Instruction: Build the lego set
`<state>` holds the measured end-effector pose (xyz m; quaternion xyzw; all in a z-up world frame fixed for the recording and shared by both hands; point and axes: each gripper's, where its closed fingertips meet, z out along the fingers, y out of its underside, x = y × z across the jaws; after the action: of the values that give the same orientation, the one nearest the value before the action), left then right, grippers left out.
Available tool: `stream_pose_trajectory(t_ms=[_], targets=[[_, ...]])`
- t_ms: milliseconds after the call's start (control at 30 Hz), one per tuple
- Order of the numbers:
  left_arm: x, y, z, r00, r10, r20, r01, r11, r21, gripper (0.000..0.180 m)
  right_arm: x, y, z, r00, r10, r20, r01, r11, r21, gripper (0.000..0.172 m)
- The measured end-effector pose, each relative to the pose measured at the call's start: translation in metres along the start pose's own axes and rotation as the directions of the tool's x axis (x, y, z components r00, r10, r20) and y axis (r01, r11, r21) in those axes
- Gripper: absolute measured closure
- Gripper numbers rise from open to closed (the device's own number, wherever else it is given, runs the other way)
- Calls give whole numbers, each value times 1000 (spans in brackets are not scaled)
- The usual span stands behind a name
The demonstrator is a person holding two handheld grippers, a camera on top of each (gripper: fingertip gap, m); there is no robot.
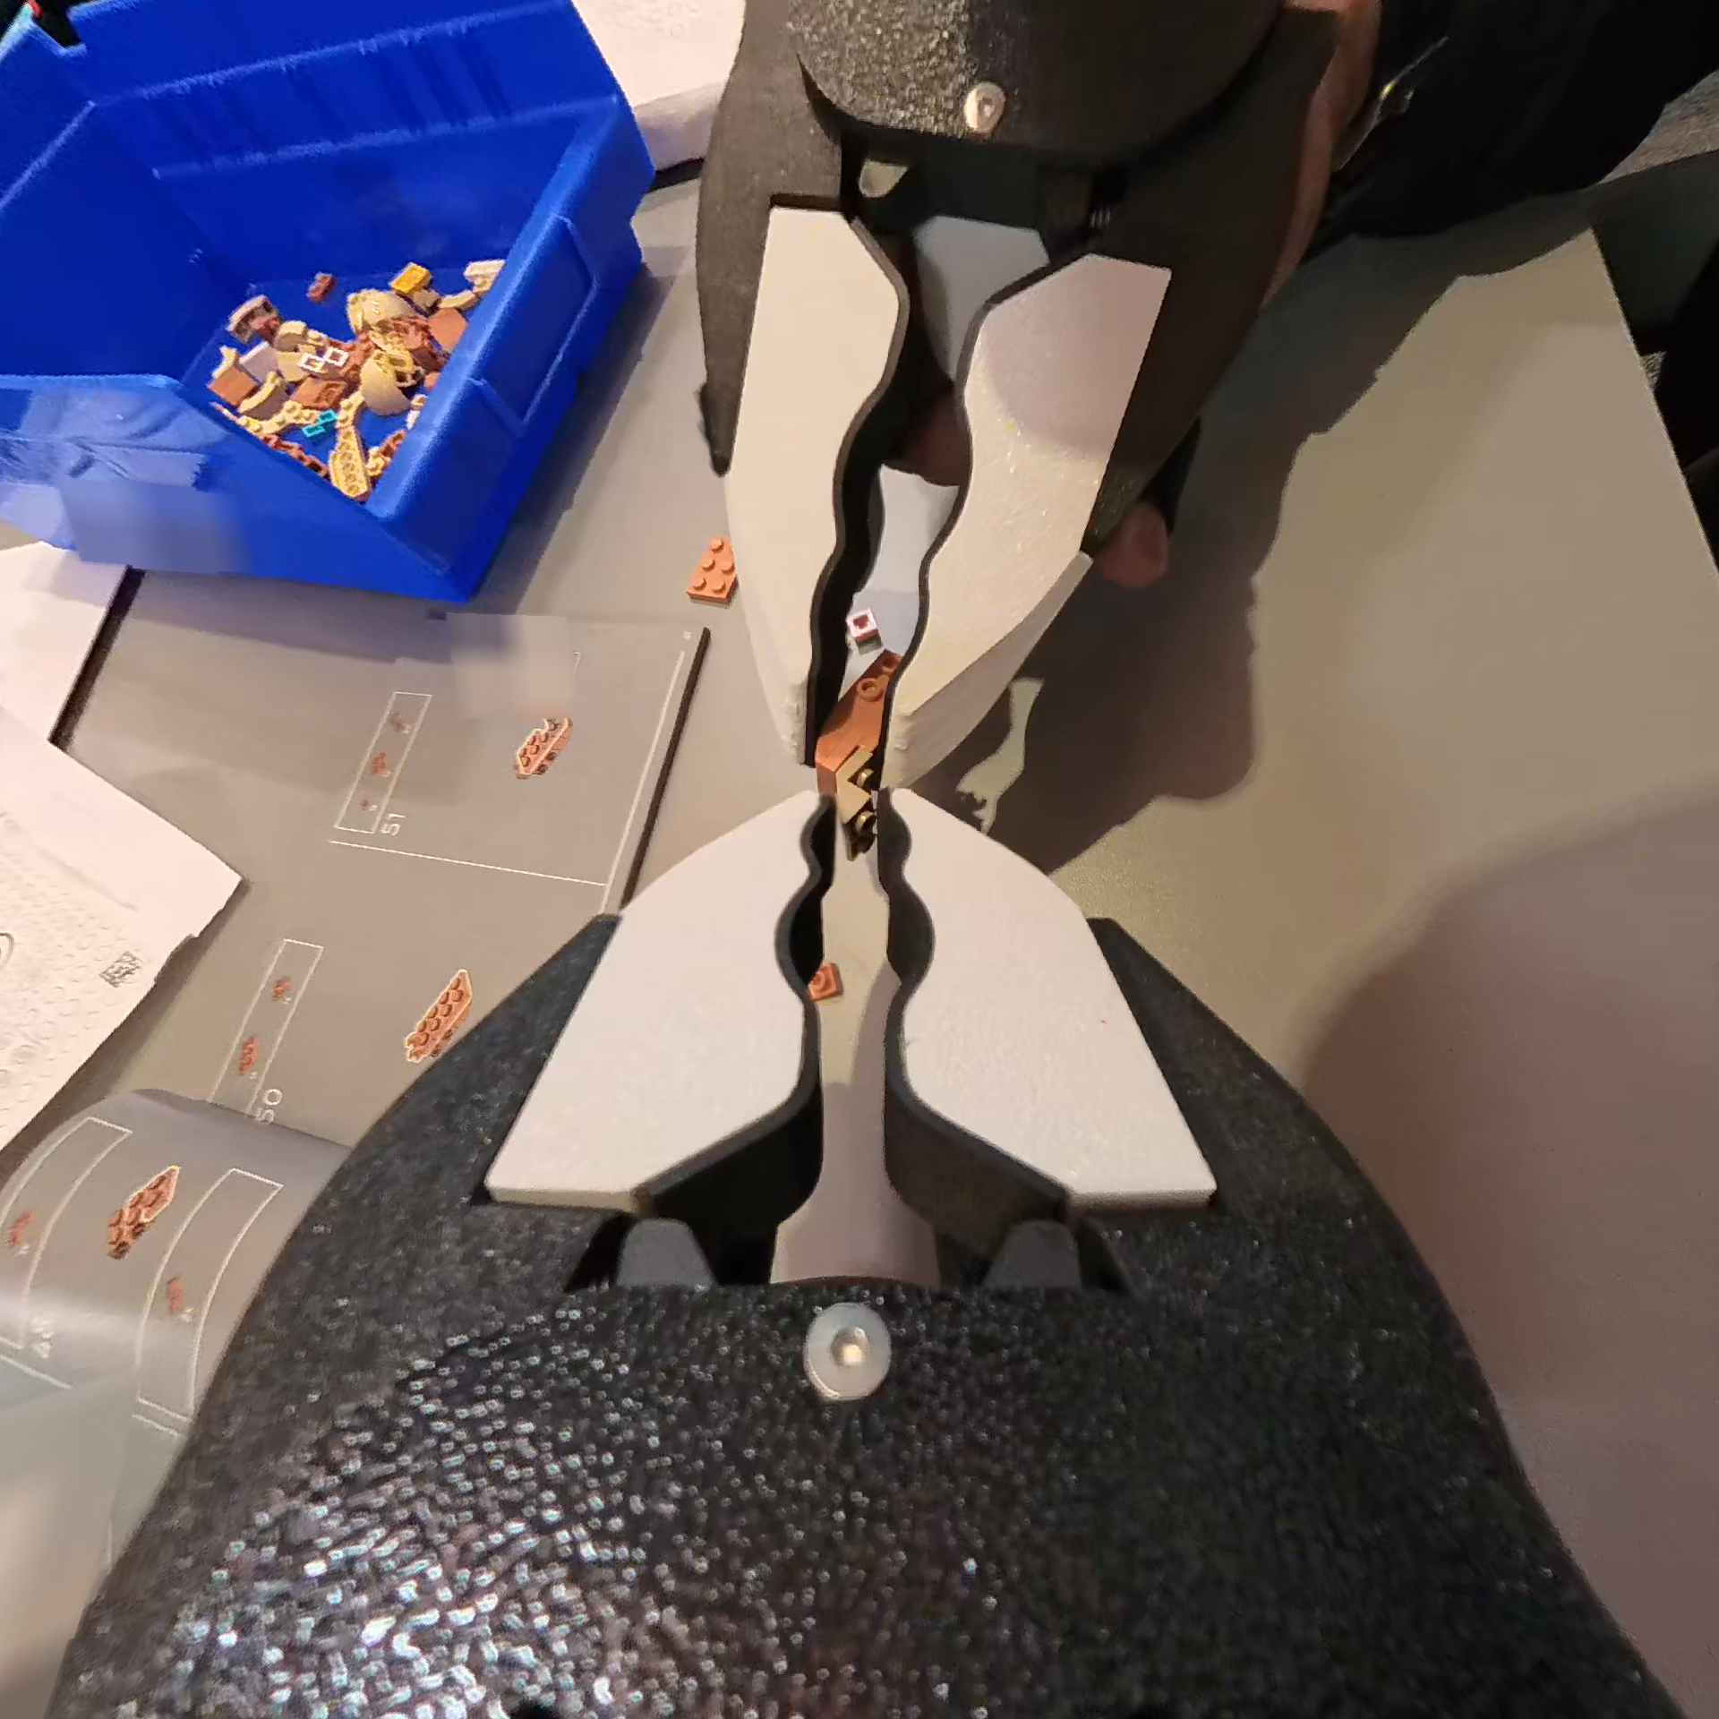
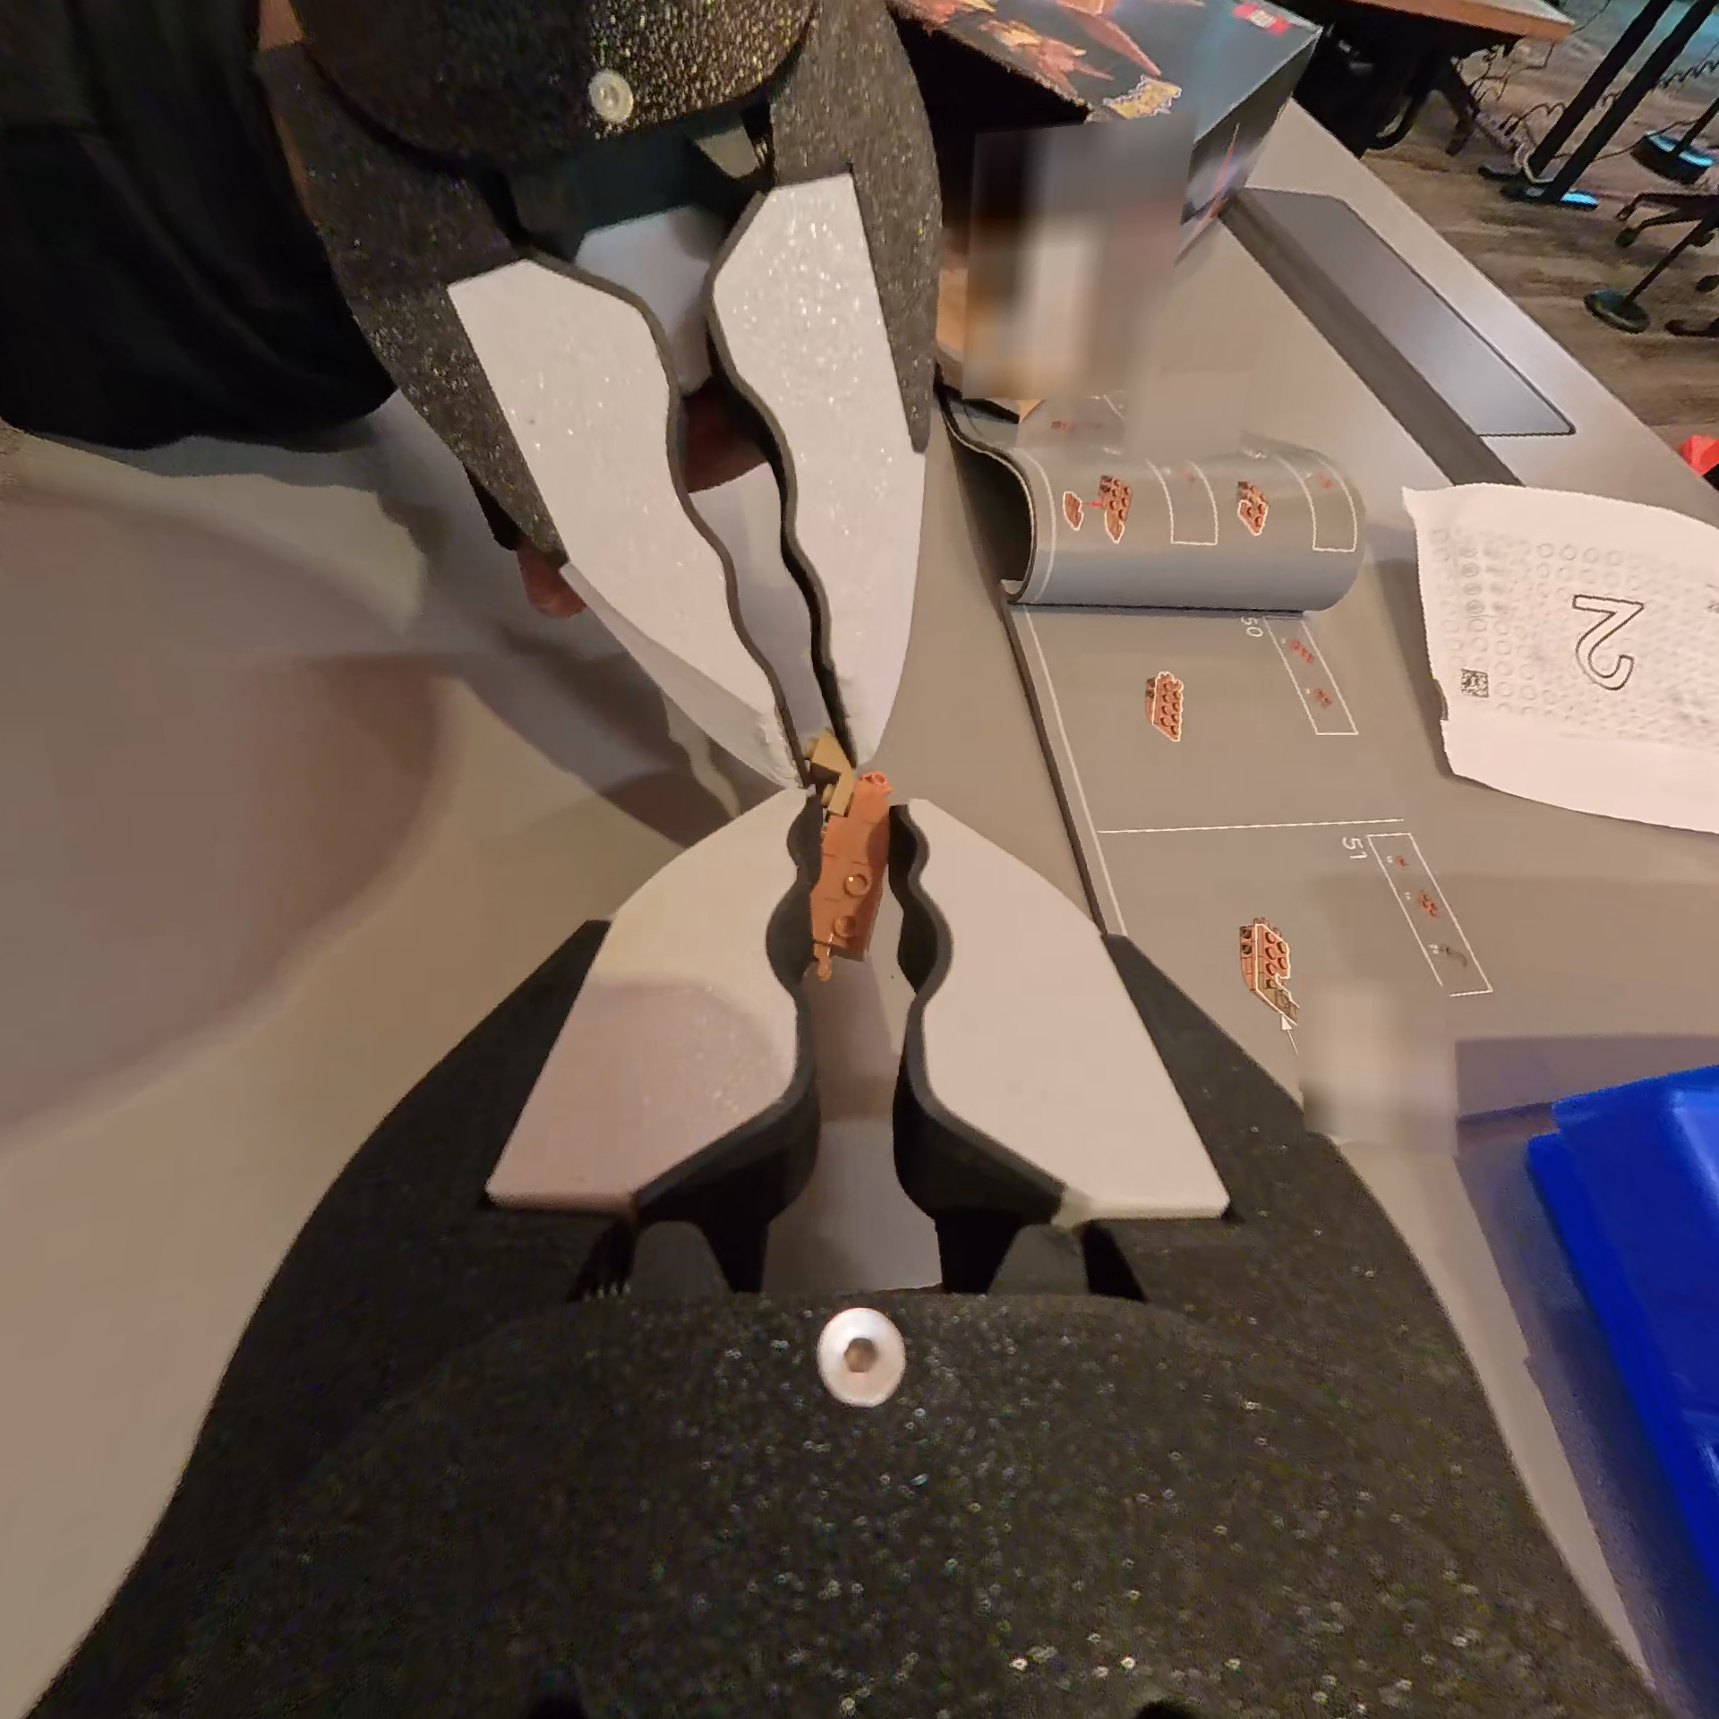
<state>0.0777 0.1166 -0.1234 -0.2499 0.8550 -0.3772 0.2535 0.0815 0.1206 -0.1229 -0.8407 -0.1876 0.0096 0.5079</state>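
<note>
My left gripper [image 1: 851, 819] is shut on a small tan brick piece [image 1: 862, 805]; the piece shows at its tips in the right wrist view [image 2: 826, 758] too. My right gripper [image 2: 851, 828] is shut on a brown brick assembly [image 2: 851, 884] of stacked plates, which lies lengthwise between its pads. The two grippers meet tip to tip above the grey table [image 1: 1349, 837]. The tan piece touches the front end of the brown assembly [image 1: 848, 721]. In the left wrist view the right gripper [image 1: 851, 744] comes in from the top. In the right wrist view the left gripper [image 2: 819, 744] comes in from the upper left.
A blue bin [image 1: 521, 307] with several tan and brown bricks stands at the left. An open instruction booklet [image 1: 372, 791] and a white paper bag [image 2: 1581, 670] lie beside it. A brown plate [image 1: 712, 569] and two small loose pieces [image 1: 863, 625] lie under the grippers. A box [image 2: 1237, 102] stands behind.
</note>
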Motion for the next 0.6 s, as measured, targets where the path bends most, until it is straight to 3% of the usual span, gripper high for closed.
stream_pose_trajectory(t_ms=[300, 467, 600], targets=[[5, -5, -8, 990, -86, -115, 96, 992, 85, 157, -7, -11, -6, 998, 17, 68, -24, 995, 92, 158], [7, -15, -15, 972, -135, -192, 169, 970, 174, 167, -9, -15, -10, 995, 21, 98, -34, 991, 129, 158], [8, -20, -16, 984, -78, -160, 108, 976, 191, 174, -7, -17, -13, 997, 6, 74, -16, 989, 145, 158]])
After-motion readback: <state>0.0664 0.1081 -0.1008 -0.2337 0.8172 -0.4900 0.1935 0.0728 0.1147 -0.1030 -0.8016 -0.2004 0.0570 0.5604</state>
